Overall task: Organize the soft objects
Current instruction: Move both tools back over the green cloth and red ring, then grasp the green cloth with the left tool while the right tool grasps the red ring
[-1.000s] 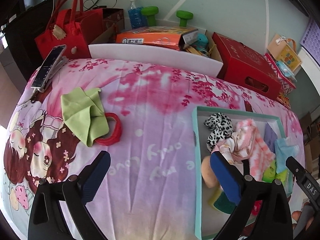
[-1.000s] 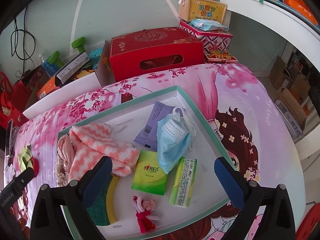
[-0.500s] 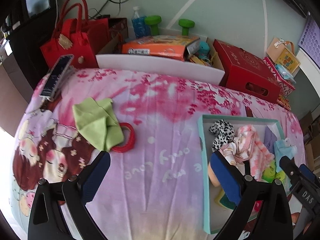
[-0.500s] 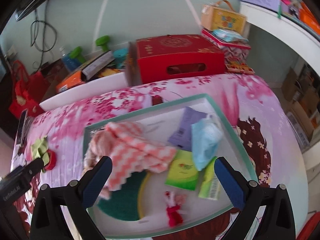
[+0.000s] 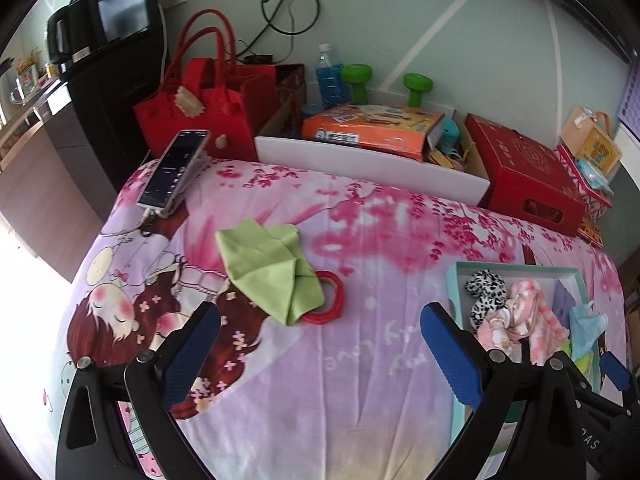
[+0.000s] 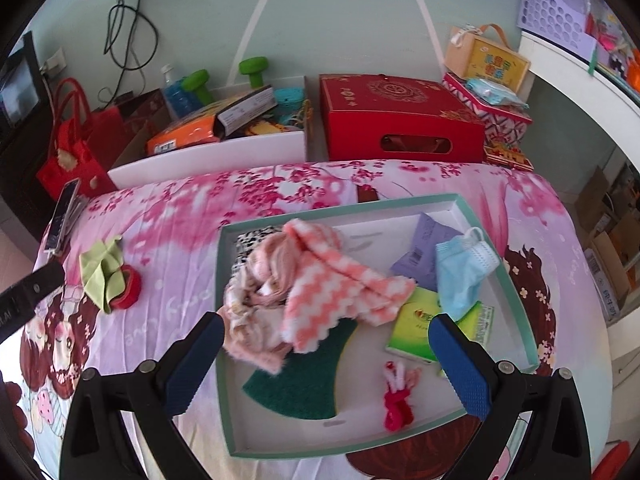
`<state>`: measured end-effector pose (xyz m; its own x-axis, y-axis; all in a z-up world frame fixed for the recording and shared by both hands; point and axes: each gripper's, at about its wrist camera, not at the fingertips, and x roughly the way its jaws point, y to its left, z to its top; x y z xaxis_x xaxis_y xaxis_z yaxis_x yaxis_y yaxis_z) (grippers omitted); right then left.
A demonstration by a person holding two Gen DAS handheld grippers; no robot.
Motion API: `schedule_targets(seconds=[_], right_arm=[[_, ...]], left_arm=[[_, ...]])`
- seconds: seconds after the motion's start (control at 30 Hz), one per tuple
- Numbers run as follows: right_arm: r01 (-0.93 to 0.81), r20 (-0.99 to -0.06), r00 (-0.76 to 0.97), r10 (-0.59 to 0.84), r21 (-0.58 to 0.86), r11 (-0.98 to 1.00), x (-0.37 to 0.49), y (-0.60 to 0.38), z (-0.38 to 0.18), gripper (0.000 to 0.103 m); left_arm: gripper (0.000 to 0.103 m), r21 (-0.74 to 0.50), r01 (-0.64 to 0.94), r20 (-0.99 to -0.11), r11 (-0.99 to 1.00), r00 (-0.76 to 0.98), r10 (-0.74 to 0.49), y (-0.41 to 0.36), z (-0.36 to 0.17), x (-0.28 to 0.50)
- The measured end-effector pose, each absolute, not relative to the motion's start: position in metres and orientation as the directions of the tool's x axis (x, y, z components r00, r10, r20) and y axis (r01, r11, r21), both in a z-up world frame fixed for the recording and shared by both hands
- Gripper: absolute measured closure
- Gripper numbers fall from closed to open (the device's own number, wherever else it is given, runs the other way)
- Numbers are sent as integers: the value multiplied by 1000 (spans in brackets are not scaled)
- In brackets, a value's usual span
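One soft thing is left outside the tray: from the left wrist view, the green cloth lies crumpled on the bed's pink sheet, well to the left of the teal-rimmed tray, and it drapes over part of a red ring. The left tongs hang wide open and empty above the sheet, short of the cloth. I'd judge the likely slip is pinching cloth and ring together, so the hard ring rides along into the tray, or catching the sheet beneath and dragging it. From the right wrist view, the right tongs are also spread open with nothing between them, poised over the tray, where the pink-and-white towel heaps across a green sponge, beside a blue mask. The heap sits near the tray's left rim; a careless drop there could spill cloth over the edge.
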<state>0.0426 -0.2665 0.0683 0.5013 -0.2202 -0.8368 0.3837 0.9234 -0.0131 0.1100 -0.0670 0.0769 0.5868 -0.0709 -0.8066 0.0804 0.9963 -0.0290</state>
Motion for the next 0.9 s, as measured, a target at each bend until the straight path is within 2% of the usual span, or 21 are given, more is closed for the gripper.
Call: schedule_targets(seconds=[0.33,0.67,0.9], right_arm=[[312,-834,517,-193,-27,950,56,-231,67,0],[207,-843,532,-84,34,978,80,-184,52,0],[146,-840,542,-23,67,987,99,-152,40,0]], left_arm=[[3,6,-25,-813,1000,581,19,-29,70,115],[3,-3,-158,-843,987,532,83,23,53,127],[3,-22,-199,-870,980,487,79,44,32,133]])
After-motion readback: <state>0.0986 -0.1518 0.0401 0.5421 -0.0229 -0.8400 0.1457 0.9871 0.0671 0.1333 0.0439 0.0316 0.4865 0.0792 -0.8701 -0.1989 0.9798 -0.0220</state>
